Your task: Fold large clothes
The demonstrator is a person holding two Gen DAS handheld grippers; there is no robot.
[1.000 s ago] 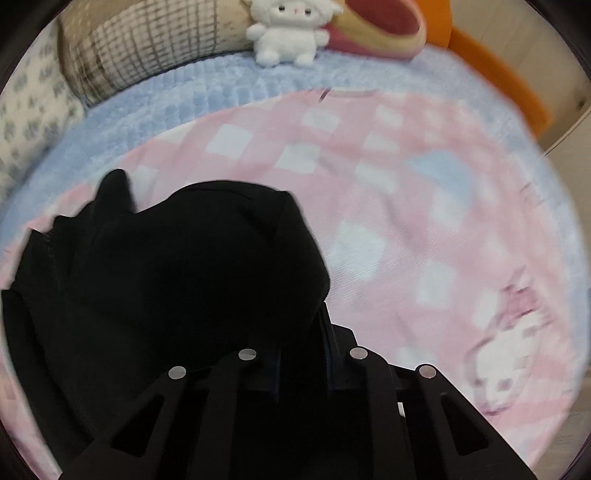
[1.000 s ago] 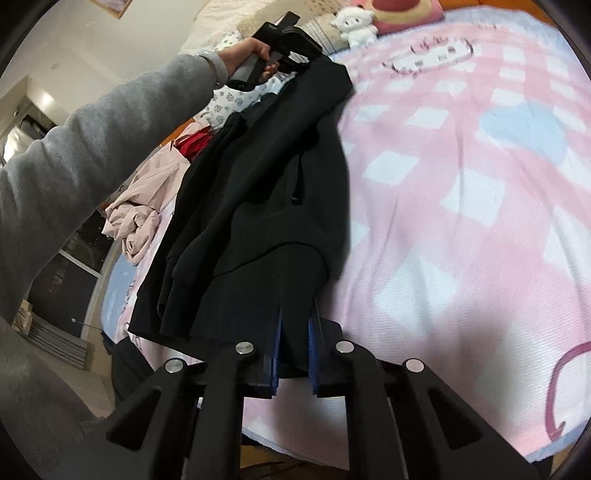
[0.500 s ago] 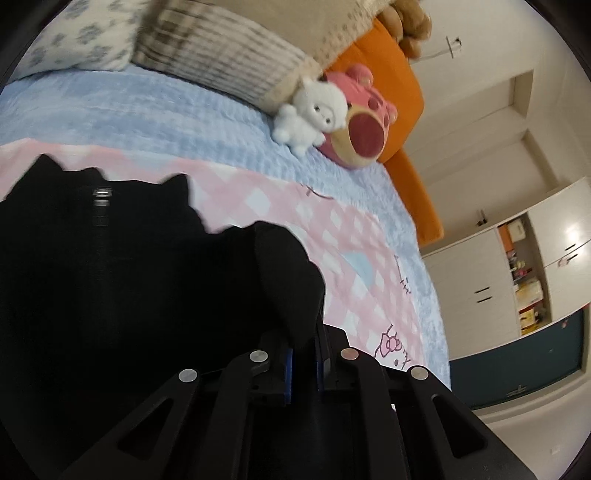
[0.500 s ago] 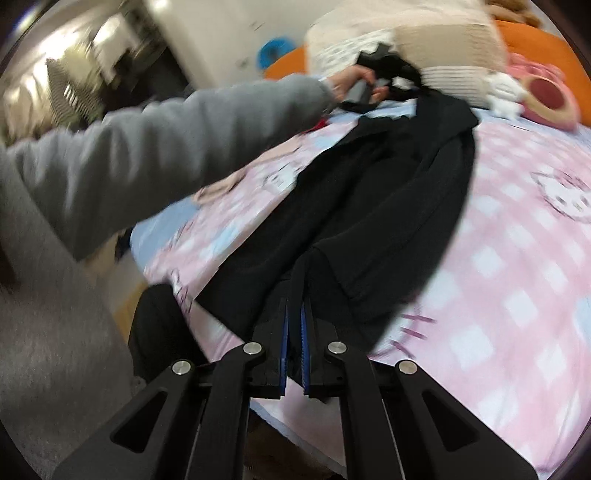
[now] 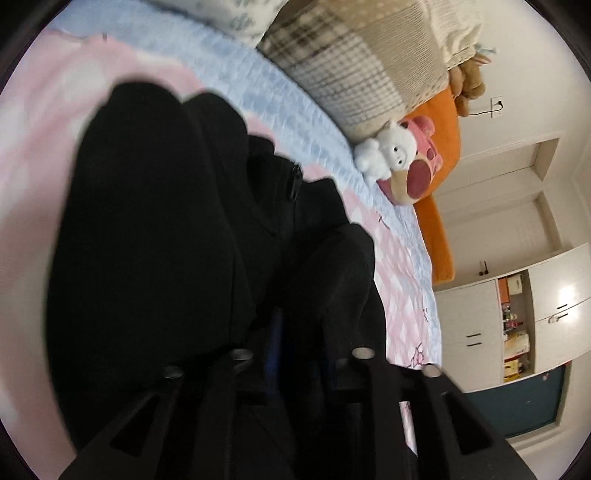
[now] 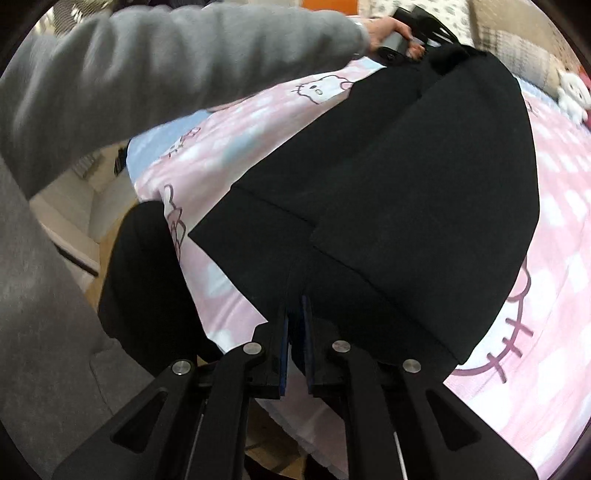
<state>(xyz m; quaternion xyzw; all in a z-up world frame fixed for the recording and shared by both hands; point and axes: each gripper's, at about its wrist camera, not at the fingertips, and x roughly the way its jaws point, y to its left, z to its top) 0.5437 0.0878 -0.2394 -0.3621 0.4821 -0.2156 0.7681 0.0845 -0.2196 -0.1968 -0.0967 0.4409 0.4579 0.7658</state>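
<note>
Here, stretching a large black fabric garment (image 6: pixel 388 192) across the pink checked cartoon-cat bedspread (image 6: pixel 554 295), from near the bed's foot edge toward the pillows. Pinching the garment's near hem in the right black two-finger gripper (image 6: pixel 295 317), blue-padded jaws nearly closed on the cloth. Gripping the far end in the left black two-finger gripper (image 5: pixel 295 332), jaws drawn in on bunched folds, zipper (image 5: pixel 293 181) showing among them. Reaching over the bedspread with a grey-sleeved arm (image 6: pixel 166 62), hand (image 6: pixel 388 29) wrapped around the left tool. Sitting beyond, by the checked beige pillow (image 5: pixel 369 66): a white plush toy (image 5: pixel 388 147).
</note>
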